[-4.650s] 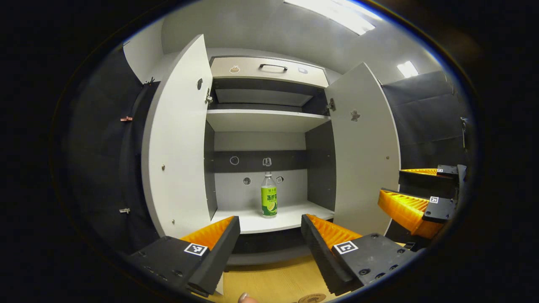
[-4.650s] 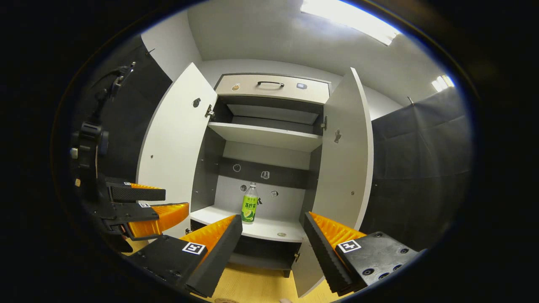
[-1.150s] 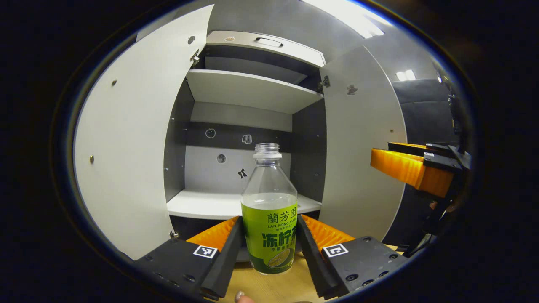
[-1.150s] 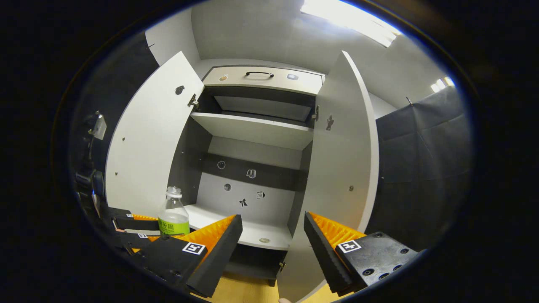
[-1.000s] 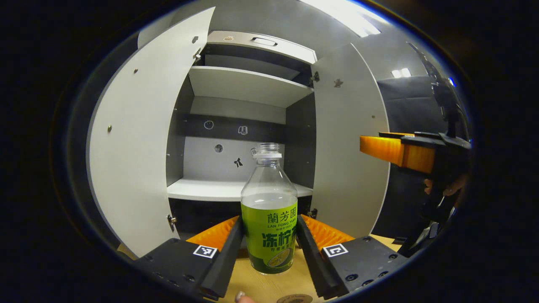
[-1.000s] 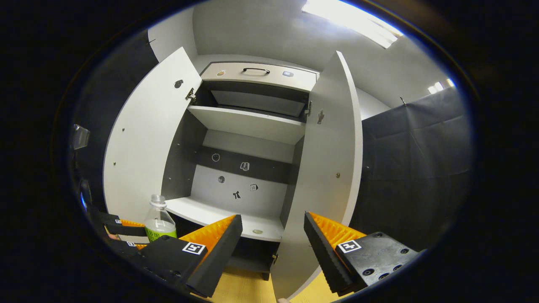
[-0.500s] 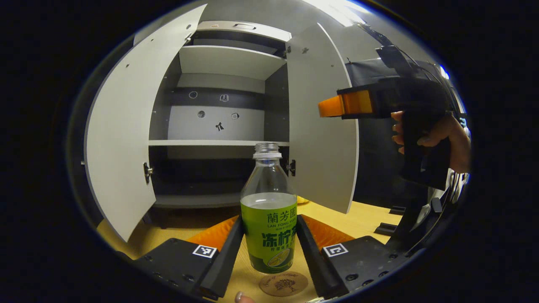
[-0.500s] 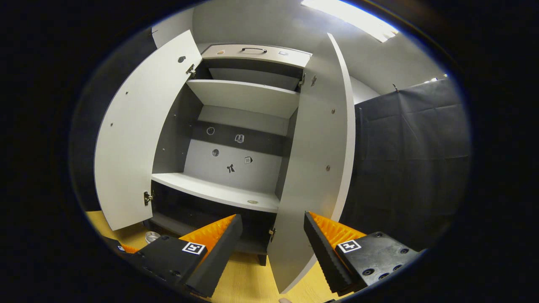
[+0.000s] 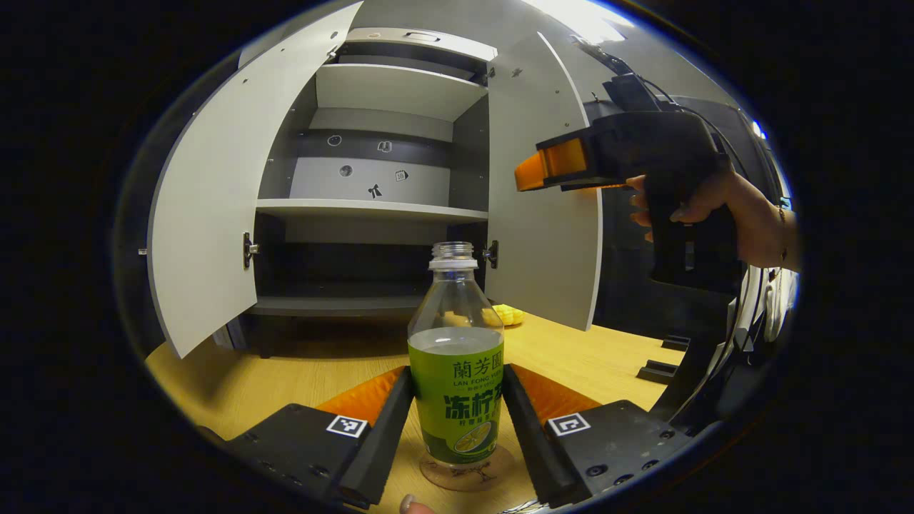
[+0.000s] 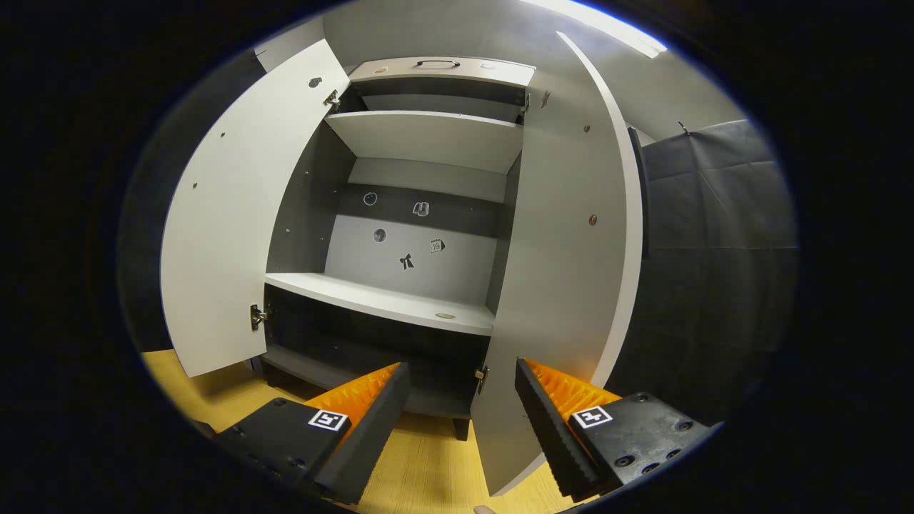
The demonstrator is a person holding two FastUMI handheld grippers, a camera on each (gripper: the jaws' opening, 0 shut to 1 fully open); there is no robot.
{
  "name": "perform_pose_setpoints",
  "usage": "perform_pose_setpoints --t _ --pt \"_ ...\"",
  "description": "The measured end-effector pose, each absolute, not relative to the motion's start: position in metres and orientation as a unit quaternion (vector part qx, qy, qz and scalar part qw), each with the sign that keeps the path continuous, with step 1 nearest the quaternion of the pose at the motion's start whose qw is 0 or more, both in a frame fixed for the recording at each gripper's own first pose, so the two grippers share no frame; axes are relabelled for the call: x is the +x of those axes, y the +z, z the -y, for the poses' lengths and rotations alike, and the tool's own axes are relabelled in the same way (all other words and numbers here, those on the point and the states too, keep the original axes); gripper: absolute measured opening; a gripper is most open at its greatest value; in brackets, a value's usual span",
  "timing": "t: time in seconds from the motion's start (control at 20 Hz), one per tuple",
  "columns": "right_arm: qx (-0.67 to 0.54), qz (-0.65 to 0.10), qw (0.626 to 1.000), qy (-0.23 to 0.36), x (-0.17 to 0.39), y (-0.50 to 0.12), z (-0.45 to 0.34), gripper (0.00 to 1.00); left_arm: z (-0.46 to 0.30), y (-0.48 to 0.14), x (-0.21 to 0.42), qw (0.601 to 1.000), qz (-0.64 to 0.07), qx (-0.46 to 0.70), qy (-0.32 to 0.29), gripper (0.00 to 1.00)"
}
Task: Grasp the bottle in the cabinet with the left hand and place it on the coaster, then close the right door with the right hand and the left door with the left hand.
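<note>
Nearest us, on the front part of the wooden table (image 9: 585, 357), the left gripper (image 9: 457, 421) has both fingers pressed against the bottle (image 9: 455, 371), which stands on the coaster (image 9: 468, 471). We judge placement nearly complete; release comes next. Farther off, the right gripper (image 10: 460, 421) is spread wide and empty, facing the right door (image 10: 564, 285), which it must push shut.

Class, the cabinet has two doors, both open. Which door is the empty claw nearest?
The right door. The open right claw sits just before its lower edge; the left door hangs far across the cabinet opening.
</note>
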State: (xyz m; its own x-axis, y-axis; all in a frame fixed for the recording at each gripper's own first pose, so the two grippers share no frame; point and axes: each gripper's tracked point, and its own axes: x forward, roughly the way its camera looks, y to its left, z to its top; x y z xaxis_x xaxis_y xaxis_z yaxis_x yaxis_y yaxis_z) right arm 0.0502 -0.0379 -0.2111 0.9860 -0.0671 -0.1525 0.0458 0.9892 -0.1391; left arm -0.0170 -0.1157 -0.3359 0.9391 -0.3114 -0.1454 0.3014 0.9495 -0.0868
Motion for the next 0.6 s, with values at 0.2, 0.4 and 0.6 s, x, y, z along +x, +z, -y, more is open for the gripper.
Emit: perform_pose_setpoints --t 0.2,0.4,0.6 --pt "-0.064 -0.082 0.994 -0.024 0.049 -0.216 0.034 0.98 0.118 -0.347 -0.022 0.985 -0.076 -0.023 -0.155 0.77" --pt "-0.068 -0.088 0.994 -0.018 0.046 -0.22 0.032 0.98 0.121 -0.36 -0.023 0.984 -0.071 -0.042 -0.159 0.77" --pt "-0.072 -0.093 0.993 -0.012 0.044 -0.222 0.028 0.98 0.122 -0.363 -0.026 0.985 -0.063 -0.037 -0.156 0.8"
